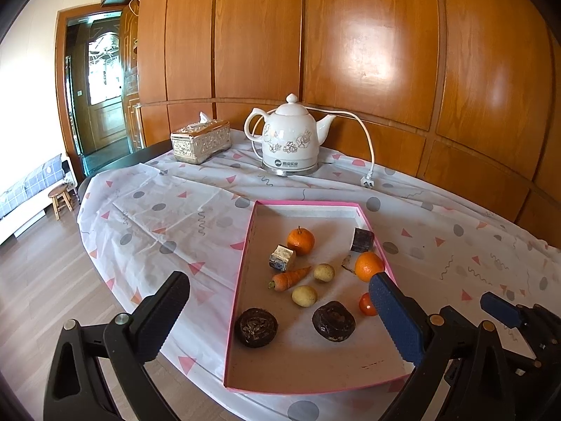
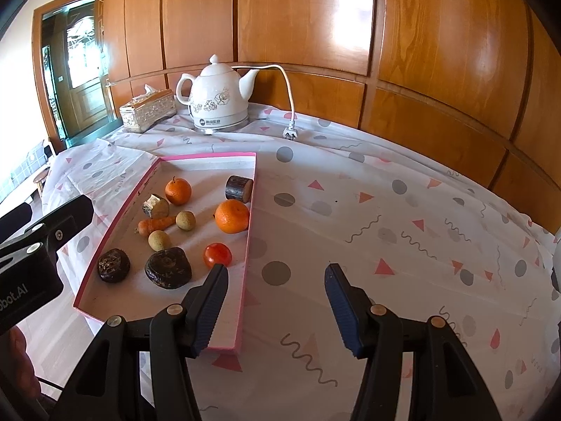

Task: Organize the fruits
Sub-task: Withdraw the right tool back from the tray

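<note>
Both grippers hang empty with jaws apart: left gripper (image 1: 280, 312) over the near end of the pink-rimmed tray (image 1: 308, 207), right gripper (image 2: 277, 293) straddling that tray's near right rim above the patterned tablecloth (image 2: 403, 217). All produce lies loose and mixed inside the tray: two oranges (image 2: 232, 216), a tomato (image 2: 218, 254), a carrot (image 2: 156, 225), two small yellow-green fruits (image 2: 185, 220), two dark dried lumps (image 2: 168, 268), and two cut blocks (image 2: 239, 187). No grouping shows; this fits either fruit gathered in, or sorting pending.
</note>
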